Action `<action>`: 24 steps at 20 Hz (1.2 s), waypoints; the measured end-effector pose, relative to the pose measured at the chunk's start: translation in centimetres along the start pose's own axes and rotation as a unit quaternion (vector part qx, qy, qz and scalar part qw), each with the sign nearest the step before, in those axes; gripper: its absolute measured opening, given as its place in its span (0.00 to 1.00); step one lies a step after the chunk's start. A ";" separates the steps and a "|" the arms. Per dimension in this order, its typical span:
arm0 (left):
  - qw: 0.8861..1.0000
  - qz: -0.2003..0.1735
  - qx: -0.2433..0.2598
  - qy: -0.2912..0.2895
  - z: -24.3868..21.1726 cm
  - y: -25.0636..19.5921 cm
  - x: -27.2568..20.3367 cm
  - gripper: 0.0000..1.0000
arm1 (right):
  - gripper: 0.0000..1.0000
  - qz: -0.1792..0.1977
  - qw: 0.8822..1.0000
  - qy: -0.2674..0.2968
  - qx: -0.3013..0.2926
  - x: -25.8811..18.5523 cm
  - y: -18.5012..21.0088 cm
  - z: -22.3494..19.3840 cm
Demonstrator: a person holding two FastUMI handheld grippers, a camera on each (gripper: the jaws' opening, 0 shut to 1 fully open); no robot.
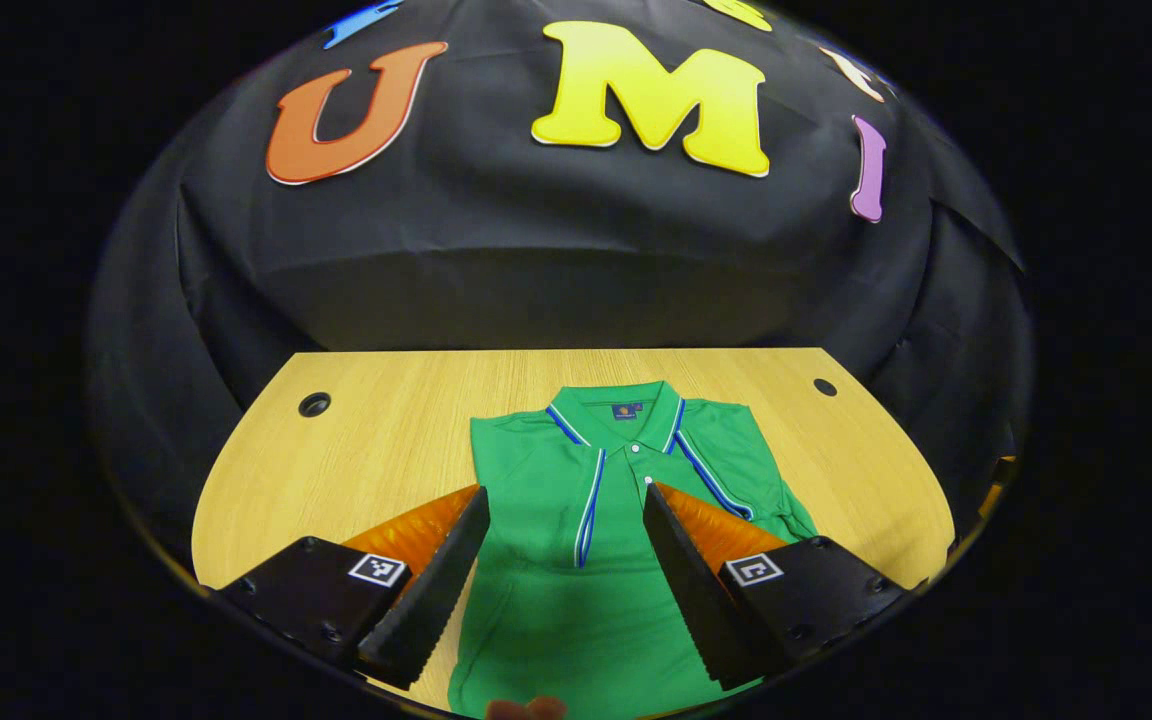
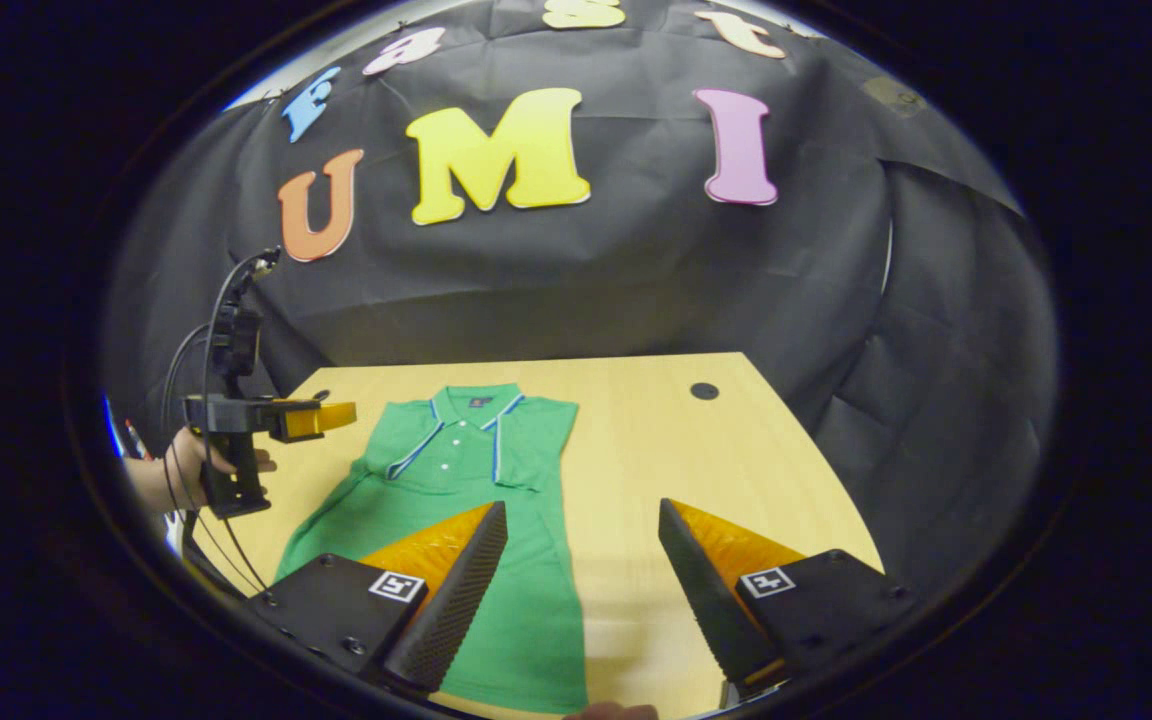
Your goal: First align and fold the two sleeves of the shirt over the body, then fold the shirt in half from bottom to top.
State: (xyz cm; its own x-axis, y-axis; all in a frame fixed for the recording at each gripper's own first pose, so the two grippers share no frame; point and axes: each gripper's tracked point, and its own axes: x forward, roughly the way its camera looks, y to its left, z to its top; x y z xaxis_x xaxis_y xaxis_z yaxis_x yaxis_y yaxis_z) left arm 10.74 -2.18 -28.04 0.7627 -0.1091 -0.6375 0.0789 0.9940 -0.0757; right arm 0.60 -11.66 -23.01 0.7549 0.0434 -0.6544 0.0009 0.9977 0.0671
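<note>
A green polo shirt (image 1: 576, 520) with blue-and-white trim lies flat on the wooden table (image 1: 386, 440), collar toward the far wall, both sleeves folded in over the body. My left gripper (image 1: 564, 500) hovers open above the shirt's lower chest, its fingers spread on either side of the placket. In the right gripper view the shirt (image 2: 456, 480) lies left of centre. My right gripper (image 2: 584, 515) is open over the shirt's right edge and the bare table. A hand holds the left gripper (image 2: 321, 418) at the far left, above the shirt's left shoulder.
The table has round cable holes near its back corners (image 1: 314, 404) (image 1: 824, 386) (image 2: 704, 390). Black cloth walls close the booth behind and to the sides. Bare wood lies right of the shirt (image 2: 736, 460). Cables (image 2: 191, 360) trail from the left gripper.
</note>
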 end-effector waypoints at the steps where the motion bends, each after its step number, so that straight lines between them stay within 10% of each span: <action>1: 1.000 0.002 -0.004 -0.004 -0.4 0.1 -1.5 1.00 | 0.98 0.006 1.000 0.000 -0.005 0.0 0.8 0.0; 12: 1.000 -0.016 0.018 0.018 -11.8 2.5 -16.0 1.00 | 0.98 0.057 0.992 0.070 -0.092 -2.7 4.1 -8.1; 24: 0.980 -0.009 0.036 0.196 -25.3 4.3 -18.5 1.00 | 0.94 0.053 0.961 0.247 -0.116 -7.0 1.4 -23.4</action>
State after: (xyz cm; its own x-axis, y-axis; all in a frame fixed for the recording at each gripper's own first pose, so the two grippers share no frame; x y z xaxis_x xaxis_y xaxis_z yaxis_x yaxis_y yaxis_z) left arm -19.27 3.96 -35.94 0.4565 -0.1079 -0.8831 0.1459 0.9883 -0.0453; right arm -20.03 -9.34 -35.92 0.3396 0.1078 -0.9344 -0.2482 0.9685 0.0215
